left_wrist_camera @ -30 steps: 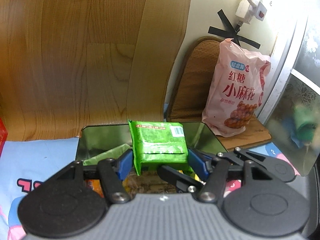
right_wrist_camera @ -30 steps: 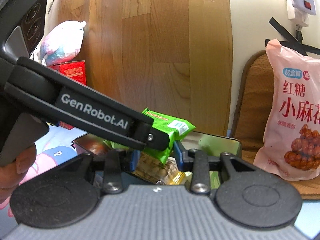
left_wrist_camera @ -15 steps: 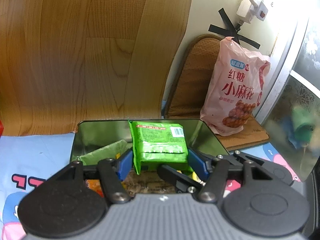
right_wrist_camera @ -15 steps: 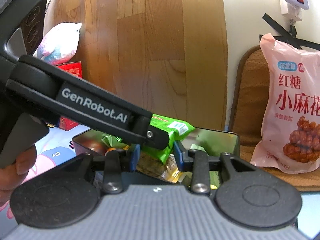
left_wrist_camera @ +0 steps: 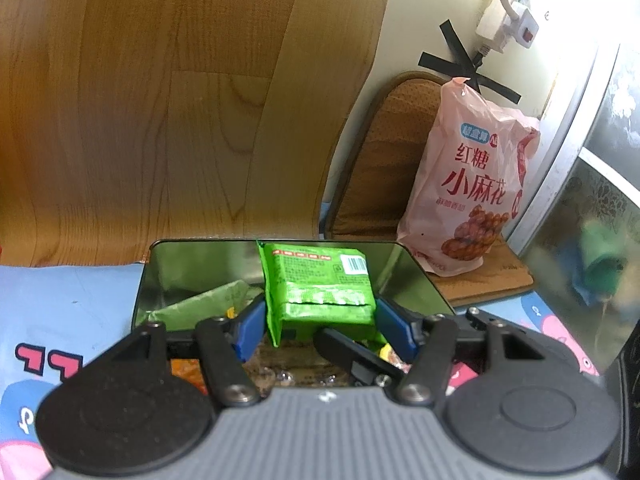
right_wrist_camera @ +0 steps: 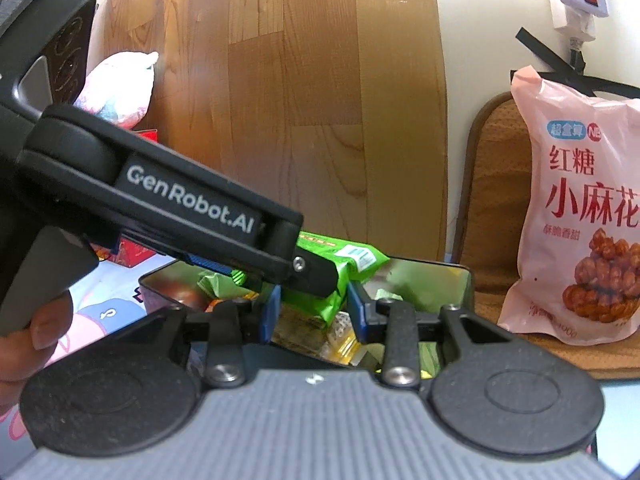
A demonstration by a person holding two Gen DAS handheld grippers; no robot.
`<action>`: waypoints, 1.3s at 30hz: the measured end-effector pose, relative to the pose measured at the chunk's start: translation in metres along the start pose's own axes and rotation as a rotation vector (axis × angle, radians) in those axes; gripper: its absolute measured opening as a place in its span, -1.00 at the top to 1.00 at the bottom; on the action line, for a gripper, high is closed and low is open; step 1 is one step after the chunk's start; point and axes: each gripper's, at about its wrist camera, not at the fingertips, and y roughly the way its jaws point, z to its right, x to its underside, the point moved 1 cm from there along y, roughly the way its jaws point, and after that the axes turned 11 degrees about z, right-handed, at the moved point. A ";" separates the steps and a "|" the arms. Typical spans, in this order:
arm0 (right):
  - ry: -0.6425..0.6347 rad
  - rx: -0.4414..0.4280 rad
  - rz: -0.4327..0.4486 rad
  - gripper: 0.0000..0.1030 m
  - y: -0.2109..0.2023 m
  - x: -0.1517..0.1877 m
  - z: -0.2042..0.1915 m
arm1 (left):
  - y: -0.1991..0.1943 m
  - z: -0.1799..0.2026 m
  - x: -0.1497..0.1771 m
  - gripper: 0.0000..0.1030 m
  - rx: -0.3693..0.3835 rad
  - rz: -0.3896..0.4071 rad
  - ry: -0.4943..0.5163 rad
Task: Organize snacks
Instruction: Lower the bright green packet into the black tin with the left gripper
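A green snack packet (left_wrist_camera: 320, 284) hangs just above an open metal tin (left_wrist_camera: 192, 264) that holds several other snacks. My left gripper (left_wrist_camera: 320, 328) is shut on it, one blue pad against each side. In the right wrist view the same green packet (right_wrist_camera: 340, 268) also sits between the blue pads of my right gripper (right_wrist_camera: 314, 310), which press on its lower end. The left gripper's finger (right_wrist_camera: 312, 278) crosses in front from the left. One black finger of the right gripper (left_wrist_camera: 352, 356) shows under the packet in the left wrist view.
A large pink snack bag (left_wrist_camera: 472, 192) leans on a brown mat (left_wrist_camera: 384, 152) right of the tin. A wood-pattern wall rises behind. A power strip (left_wrist_camera: 508, 20) hangs at upper right. A plush toy (right_wrist_camera: 120, 88) and a red box (right_wrist_camera: 132, 252) are at left. A thumb (right_wrist_camera: 36, 340) grips the left handle.
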 end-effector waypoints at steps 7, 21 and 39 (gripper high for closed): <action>0.008 0.006 0.036 0.24 -0.005 -0.002 0.003 | -0.003 0.003 -0.003 -0.16 0.005 0.019 -0.006; 0.018 0.003 0.028 0.24 -0.001 0.000 0.007 | 0.005 0.004 0.001 -0.16 -0.003 0.015 -0.004; 0.026 0.015 0.025 0.24 0.004 0.004 0.006 | 0.014 -0.001 0.003 -0.16 0.006 0.006 -0.015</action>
